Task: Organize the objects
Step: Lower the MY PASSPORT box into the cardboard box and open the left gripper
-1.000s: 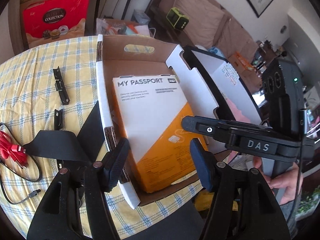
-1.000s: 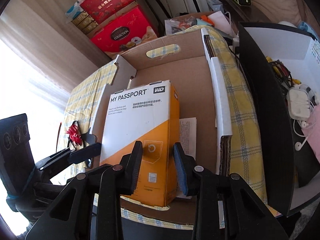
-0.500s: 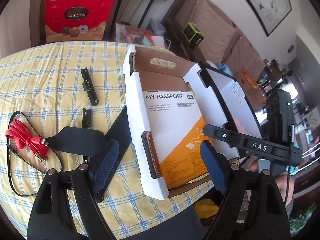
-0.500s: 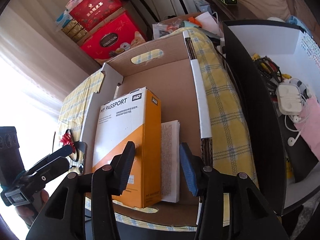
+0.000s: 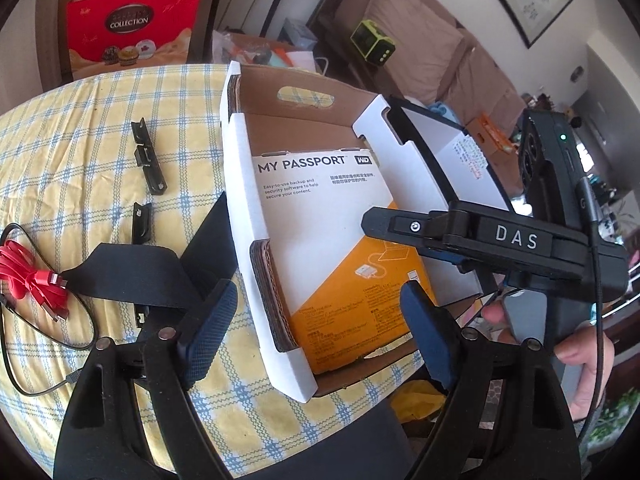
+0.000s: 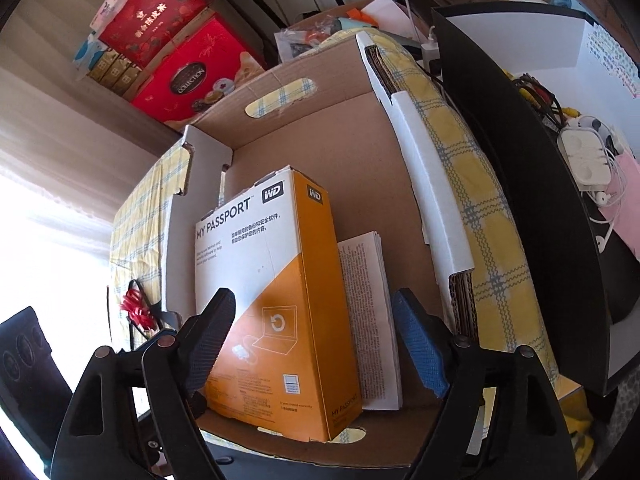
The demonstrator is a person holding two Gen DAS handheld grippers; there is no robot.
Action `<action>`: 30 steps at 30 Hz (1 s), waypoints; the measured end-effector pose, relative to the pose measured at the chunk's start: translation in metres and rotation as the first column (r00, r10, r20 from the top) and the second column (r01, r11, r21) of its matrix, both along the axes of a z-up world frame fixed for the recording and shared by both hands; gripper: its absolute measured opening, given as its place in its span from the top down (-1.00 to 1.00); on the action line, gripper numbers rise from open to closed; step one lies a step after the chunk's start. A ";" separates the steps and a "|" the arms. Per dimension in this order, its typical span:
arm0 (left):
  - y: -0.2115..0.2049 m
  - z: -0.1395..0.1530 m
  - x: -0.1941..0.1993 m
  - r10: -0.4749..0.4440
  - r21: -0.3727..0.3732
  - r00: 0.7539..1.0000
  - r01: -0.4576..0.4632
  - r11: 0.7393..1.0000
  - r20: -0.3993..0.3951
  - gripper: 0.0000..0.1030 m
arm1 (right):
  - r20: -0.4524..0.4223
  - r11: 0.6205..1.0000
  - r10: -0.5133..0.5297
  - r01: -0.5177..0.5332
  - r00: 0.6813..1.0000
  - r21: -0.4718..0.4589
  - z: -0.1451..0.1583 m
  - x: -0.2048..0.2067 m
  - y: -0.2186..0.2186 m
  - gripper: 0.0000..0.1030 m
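A white and orange "My Passport" box (image 6: 276,280) rests inside an open cardboard tray (image 6: 432,208), close to the tray's left wall. A folded paper booklet (image 6: 368,320) lies against its right side. My right gripper (image 6: 316,336) hangs over the tray's near end. Its jaws are opening, with the box and booklet between them and neither pad touching. My left gripper (image 5: 316,332) is open and holds nothing, its fingers straddling the tray's left wall (image 5: 256,240) near the front corner. The same box (image 5: 320,216) also shows in the left wrist view.
Left of the tray on the checked tablecloth (image 5: 80,120) lie a red cable bundle (image 5: 28,276), a black strap (image 5: 132,276) and black clips (image 5: 148,160). A black-walled box (image 6: 520,184) with white earphones and cables stands to the right. Red gift boxes (image 5: 128,32) stand behind the table.
The right jaws have spread from a narrow gap at the box's near end to wide apart, and the view has rolled. The left jaws have widened and the left gripper has drawn back a little.
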State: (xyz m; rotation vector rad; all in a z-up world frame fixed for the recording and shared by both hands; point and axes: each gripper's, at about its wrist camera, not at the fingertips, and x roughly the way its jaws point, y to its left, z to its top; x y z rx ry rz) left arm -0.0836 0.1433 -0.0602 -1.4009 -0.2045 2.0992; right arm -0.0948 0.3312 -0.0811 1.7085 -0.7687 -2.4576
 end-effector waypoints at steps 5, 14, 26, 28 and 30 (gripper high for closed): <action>0.002 -0.006 -0.002 -0.014 0.031 0.999 0.013 0.999 0.034 -0.58 | 0.031 0.999 0.031 -0.030 0.999 -0.019 -0.002 -0.006 -0.008 -0.81; 0.002 -0.008 -0.005 -0.013 0.040 0.999 0.011 0.999 0.035 -0.59 | 0.037 0.988 0.124 -0.120 0.992 -0.095 -0.001 -0.014 -0.018 -0.93; -0.017 0.013 -0.002 0.008 0.036 1.000 -0.007 0.999 -0.020 -0.59 | -0.007 0.986 0.167 -0.167 0.986 -0.029 0.018 -0.002 -0.013 -0.82; -0.028 0.023 0.000 0.032 0.019 0.998 -0.031 0.999 -0.059 -0.62 | -0.036 0.988 0.156 -0.156 0.987 -0.004 0.030 0.004 -0.007 -0.82; -0.039 0.032 0.001 0.055 0.013 0.994 -0.054 0.998 -0.091 -0.70 | -0.064 0.989 0.146 -0.146 0.987 0.011 0.040 0.011 0.000 -0.82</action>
